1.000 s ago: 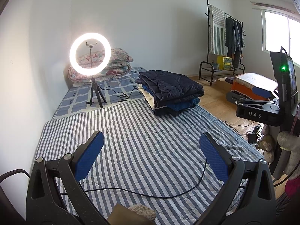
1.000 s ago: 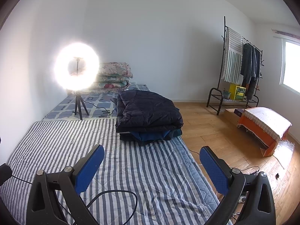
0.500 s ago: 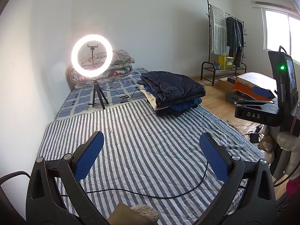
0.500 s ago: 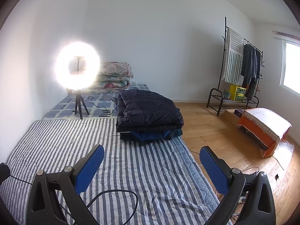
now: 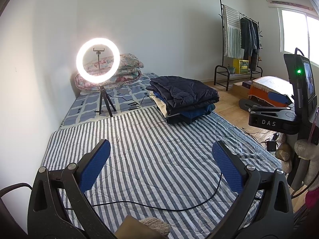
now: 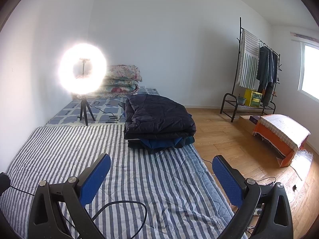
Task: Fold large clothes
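Left wrist view: the left gripper (image 5: 160,164) hangs over the striped quilt (image 5: 151,151) with its blue fingers (image 5: 94,168) spread wide and nothing between them. A stack of folded clothes (image 5: 183,99) lies at the far right edge of the quilt, a dark jacket (image 5: 184,92) on top, blue and cream pieces under it. It is well apart from the gripper. A black cable (image 5: 169,205) crosses the near part of the quilt. Beyond the quilt's far edge a lit ring light (image 5: 98,60) stands on a tripod (image 5: 103,103) on a checked sheet (image 5: 87,107), with folded floral bedding (image 5: 127,69) behind it against the wall. Only this view shows the right gripper (image 5: 277,107) from the side, at the right edge of the frame; whether it is spread or closed I cannot tell here.

Right wrist view: the right gripper (image 6: 161,176) is also spread wide and holds nothing, above the quilt (image 6: 139,179) near its right edge. The stack (image 6: 157,125) looks closer here, and the jacket (image 6: 155,117) hides most of the lower pieces. The ring light (image 6: 82,68) is overexposed. This view shows more of the wooden floor (image 6: 229,139), the clothes rack (image 6: 257,73) and an orange box (image 6: 279,137) with a cloth on it.
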